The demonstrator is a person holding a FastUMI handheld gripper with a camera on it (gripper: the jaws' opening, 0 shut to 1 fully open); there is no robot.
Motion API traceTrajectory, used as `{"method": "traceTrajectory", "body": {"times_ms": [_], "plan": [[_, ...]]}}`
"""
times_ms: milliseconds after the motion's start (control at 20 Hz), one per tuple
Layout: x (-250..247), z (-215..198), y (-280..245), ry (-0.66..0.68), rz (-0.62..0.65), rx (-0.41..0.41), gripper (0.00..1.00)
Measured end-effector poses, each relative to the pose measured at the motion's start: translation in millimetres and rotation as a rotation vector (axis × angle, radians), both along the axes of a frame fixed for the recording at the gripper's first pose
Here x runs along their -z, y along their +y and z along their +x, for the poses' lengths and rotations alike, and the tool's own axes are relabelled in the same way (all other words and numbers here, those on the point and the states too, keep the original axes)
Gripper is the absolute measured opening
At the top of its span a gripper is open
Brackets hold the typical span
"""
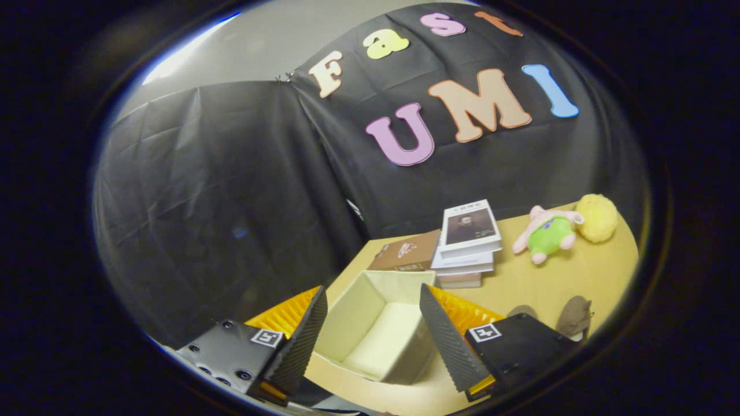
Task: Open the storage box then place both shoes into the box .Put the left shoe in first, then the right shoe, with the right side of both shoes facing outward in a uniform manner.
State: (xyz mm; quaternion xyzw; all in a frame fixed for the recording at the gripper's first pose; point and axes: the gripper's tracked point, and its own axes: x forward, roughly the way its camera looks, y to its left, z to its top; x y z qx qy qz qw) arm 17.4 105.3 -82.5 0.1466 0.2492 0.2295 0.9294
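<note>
Storage box (376,329): cream, lid off/open, interior bare, sits on the tan bench (520,283) w/ its opening up; seen tilted from above. It lies just ahead of and between the two black ribbed fingers (300,341), which frame its left and right walls w/o touching, as far as can be told. Gripper (373,341): jaws spread wide, holding nothing; orange parts visible behind each finger, square marker tags on both black finger mounts. Beyond the box, touching or nearly touching its far rim: a brown flat carton (404,254), and beside that a stack of books (467,245), top book w/ white cover and a portrait photo. Further right on the bench, well apart from the box: a pink-and-green plush toy (546,231), w/ a yellow fluffy ball (596,216) touching or just beside its head. Near the right finger mount, two grey-brown items (574,316) at bench edge, partly hidden; possibly the shoes, cannot confirm. Black cloth wall (231,185) behind the bench.
</note>
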Motion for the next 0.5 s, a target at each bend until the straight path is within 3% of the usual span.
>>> {"method": "traceTrajectory", "body": {"times_ms": [500], "plan": [[68.4,6.6,-117.4,0.056,-0.184,0.130,1.00]]}}
